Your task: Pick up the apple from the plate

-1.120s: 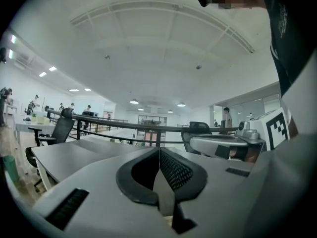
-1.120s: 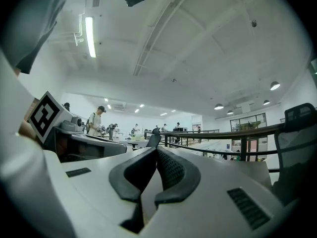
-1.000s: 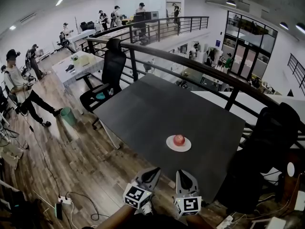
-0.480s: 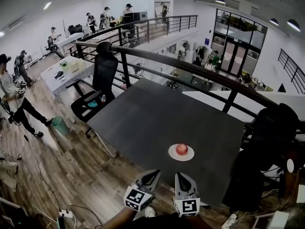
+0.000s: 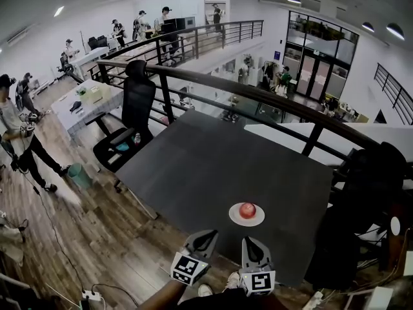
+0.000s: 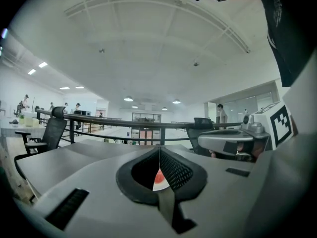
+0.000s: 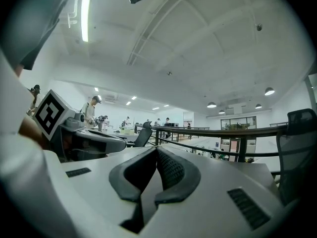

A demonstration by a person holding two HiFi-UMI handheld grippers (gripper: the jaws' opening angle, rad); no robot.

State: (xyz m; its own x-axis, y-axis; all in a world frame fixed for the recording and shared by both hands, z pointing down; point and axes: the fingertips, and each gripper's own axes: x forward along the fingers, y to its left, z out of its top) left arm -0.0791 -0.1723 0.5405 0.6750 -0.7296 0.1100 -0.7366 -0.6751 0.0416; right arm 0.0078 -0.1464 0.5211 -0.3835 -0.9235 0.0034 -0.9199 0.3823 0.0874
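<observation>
A red apple (image 5: 247,210) lies on a small white plate (image 5: 236,217) near the front edge of a dark grey table (image 5: 213,166). Both grippers hover side by side just short of that edge, below the plate in the head view. My left gripper (image 5: 208,236) has its jaws shut on nothing; through the narrow slit under its tips (image 6: 159,152) I see a sliver of the apple (image 6: 158,174) and plate (image 6: 160,185). My right gripper (image 5: 251,242) is shut and empty as well (image 7: 157,150), pointing level over the table.
A black railing (image 5: 258,92) runs along the table's far side. A black office chair (image 5: 137,102) stands at the table's left corner, another dark chair (image 5: 377,173) at its right. Several people (image 5: 10,118) work at the left. A green bin (image 5: 79,174) stands on the wooden floor.
Both grippers have moved forward toward the table's front edge together, still shut. The apple and plate now lie closer ahead of them.
</observation>
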